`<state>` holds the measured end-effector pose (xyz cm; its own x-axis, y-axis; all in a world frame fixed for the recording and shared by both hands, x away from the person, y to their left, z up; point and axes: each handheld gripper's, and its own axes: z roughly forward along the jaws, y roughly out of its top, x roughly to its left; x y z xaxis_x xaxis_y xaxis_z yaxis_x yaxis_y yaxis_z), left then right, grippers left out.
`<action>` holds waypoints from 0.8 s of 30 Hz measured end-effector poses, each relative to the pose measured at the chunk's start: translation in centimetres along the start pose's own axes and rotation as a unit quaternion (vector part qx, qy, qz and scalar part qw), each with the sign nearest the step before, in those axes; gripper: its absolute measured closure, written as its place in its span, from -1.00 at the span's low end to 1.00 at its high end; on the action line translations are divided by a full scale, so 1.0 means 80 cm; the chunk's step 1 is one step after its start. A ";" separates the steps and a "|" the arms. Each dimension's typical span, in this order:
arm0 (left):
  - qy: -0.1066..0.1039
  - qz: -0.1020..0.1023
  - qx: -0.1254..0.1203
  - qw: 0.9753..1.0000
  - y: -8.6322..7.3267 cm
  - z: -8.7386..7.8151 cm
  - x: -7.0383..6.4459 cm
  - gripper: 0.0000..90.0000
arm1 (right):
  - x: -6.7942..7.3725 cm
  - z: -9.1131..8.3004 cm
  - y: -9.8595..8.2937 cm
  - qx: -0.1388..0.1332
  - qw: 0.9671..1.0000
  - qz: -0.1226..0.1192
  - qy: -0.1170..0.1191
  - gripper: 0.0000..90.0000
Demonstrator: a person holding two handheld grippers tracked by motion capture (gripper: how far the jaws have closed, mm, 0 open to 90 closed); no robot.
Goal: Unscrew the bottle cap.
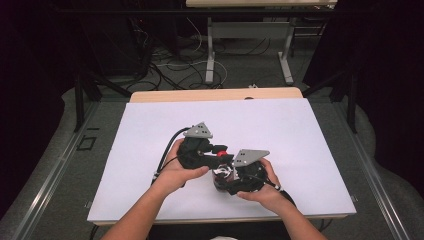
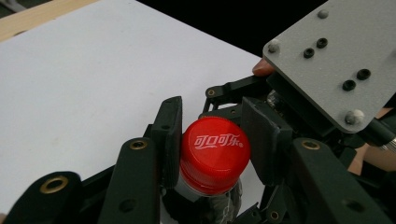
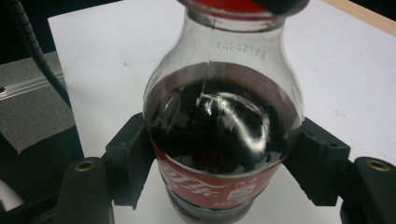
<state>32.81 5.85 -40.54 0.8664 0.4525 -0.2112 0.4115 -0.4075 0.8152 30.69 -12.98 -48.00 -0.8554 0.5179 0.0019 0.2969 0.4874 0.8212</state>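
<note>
I see my right gripper [image 3: 219,154] nearest, its fingers [image 3: 128,161] clamped on the cola bottle [image 3: 219,135] at the label. That bottle stands on the white tabletop [image 1: 150,130], near its front edge. Above the bottle, my left gripper [image 2: 212,144] has its fingers [image 2: 169,135] closed on the red cap [image 2: 215,151].

Your bottle [image 3: 219,140] stands on the bench [image 1: 300,130], near its front edge (mid-width), left tool [image 2: 212,144] around its cap [image 2: 215,151], right tool [image 3: 219,163] around its body.
</note>
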 end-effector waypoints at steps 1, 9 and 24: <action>0.006 -0.004 -0.003 1.000 0.000 0.001 -0.002 0.34 | 0.000 0.000 0.000 0.000 1.000 0.001 0.000 -0.34; 0.104 -0.063 -0.009 0.993 0.004 0.006 -0.027 0.34 | 0.001 -0.001 0.001 0.002 1.000 0.003 -0.022 -0.34; 0.014 -0.021 -0.027 0.999 -0.003 -0.017 0.000 0.05 | -0.002 -0.003 0.000 -0.008 1.000 0.009 -0.009 -0.34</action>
<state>32.36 7.03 -39.97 0.8402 0.4900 -0.2323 0.4311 -0.3436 0.8343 30.75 -13.22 -47.86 -0.8423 0.5389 0.0075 0.3054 0.4657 0.8306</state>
